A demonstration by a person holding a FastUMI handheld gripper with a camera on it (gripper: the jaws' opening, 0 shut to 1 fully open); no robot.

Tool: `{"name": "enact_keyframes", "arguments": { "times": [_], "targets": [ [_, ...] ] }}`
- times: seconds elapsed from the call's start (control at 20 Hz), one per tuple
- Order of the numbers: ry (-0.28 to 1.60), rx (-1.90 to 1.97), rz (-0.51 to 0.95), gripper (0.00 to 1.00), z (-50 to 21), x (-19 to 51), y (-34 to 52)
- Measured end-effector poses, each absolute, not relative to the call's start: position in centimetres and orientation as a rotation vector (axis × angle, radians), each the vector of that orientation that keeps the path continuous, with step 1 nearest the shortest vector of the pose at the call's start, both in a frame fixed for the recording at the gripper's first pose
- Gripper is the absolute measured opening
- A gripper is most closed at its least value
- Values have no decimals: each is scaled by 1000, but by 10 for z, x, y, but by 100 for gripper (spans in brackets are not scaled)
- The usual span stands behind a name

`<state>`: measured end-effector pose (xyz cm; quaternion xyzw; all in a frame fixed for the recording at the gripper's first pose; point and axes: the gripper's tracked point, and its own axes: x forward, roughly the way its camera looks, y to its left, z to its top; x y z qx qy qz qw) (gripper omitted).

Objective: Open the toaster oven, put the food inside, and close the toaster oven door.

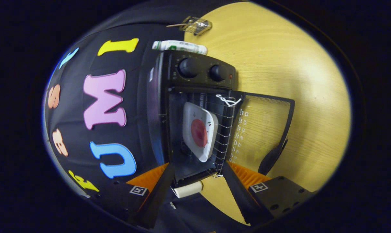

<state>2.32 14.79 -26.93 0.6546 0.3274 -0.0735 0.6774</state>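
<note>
The black toaster oven point(195, 84) stands on the wooden table point(299, 64) with its glass door point(263, 123) swung fully open and lying near the tabletop. The door's dark handle point(273, 158) is at its outer edge. Inside, on the wire rack point(224, 129), rests a white square plate point(200, 110) carrying a round red piece of food point(198, 132). My gripper point(198, 164) is open, its fingers spread just in front of the oven's mouth and touching nothing. The plate lies beyond the fingertips, inside the cavity.
Two black knobs point(187, 67) sit on the oven's control panel. Behind the oven lie a white and green tube point(179, 46) and a clear wrapped item point(197, 25). A small white block point(187, 190) lies between my fingers. The black booth wall runs along the oven's far side.
</note>
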Motion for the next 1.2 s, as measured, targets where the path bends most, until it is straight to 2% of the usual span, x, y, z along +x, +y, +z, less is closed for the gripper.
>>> {"name": "enact_keyframes", "arguments": {
  "times": [0.15,0.25,0.45,0.8,1.2],
  "targets": [
    [718,1226,20,98,-246,-2,149],
    [716,1097,90,98,-243,-20,147],
    [793,913,112,98,-263,-56,146],
    [830,350,220,99,-285,-93,154],
    [1031,83,222,99,-383,-126,157]
  ]
}}
